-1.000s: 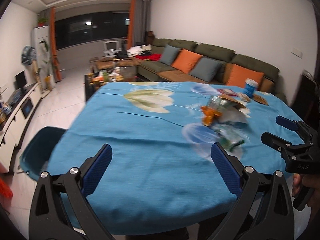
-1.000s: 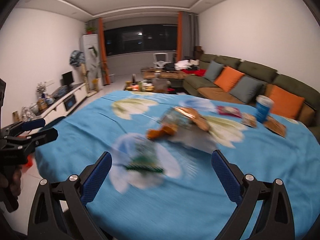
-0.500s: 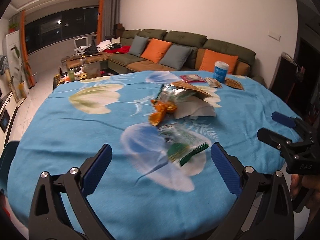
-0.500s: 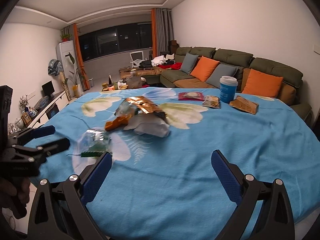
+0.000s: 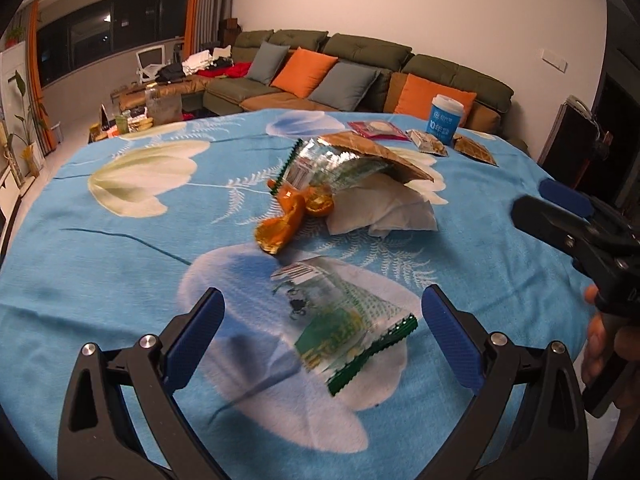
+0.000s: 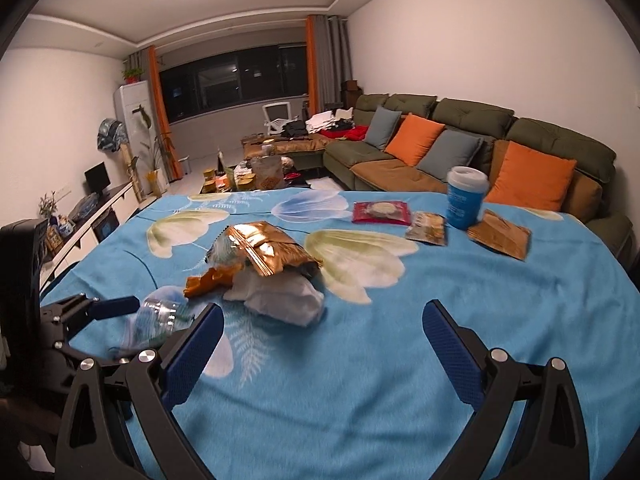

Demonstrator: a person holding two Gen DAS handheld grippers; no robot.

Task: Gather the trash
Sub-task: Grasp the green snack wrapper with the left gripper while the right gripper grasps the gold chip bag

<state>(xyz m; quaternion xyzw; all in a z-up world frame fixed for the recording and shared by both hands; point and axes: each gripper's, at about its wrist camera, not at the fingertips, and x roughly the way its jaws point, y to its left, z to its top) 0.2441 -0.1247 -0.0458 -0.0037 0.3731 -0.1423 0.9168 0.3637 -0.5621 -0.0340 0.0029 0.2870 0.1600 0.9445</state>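
Two tongs hang over a table with a blue flowered cloth (image 5: 100,264). The left tongs (image 5: 320,320) have their blue tips wide apart, with nothing held. A clear and green wrapper (image 5: 344,320) lies flat on the cloth right between those tips. It does not touch either tip, as far as the view shows.

The right tongs (image 6: 322,334) are wide apart too, and they hold nothing. Only bare cloth lies between their tips. In the left view the right tongs show at the far right edge, with a hand (image 5: 604,344) around the handle.

A bit farther out sits a heap of trash in the middle of the table. An orange wrapper (image 5: 288,216) lies crumpled at its near left side. A white tissue (image 5: 384,212) is bunched up just beside it. A shiny silver bag (image 5: 332,168) leans on top, and a flat brown bag (image 5: 376,154) lies over that.

Near the far edge a blue cup with a white lid (image 6: 466,198) stands upright. A red packet (image 6: 382,212) lies to its left, with a small snack packet (image 6: 428,228) between them. Another brown packet (image 6: 500,238) lies flat on the cup's right.

Behind the table stands a long green sofa (image 6: 472,116) with orange and grey cushions.
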